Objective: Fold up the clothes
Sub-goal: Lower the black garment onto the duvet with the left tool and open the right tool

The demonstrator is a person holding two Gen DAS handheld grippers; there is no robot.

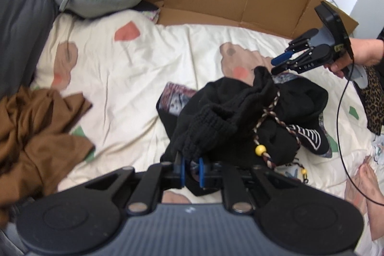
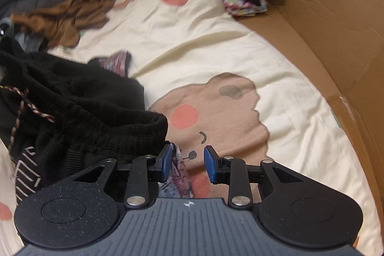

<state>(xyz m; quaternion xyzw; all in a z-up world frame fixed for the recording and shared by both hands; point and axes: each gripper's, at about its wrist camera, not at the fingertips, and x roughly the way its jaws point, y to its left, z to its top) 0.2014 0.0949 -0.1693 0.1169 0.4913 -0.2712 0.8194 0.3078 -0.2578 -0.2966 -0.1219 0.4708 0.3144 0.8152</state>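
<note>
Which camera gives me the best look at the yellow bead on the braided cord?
The left wrist view. There the yellow bead sits in plain sight on the braided cord, against the black knit garment. The right wrist view shows only a stretch of the cord near its left edge, no bead.

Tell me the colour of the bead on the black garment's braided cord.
Yellow. The bead shows best in the left wrist view.
</note>
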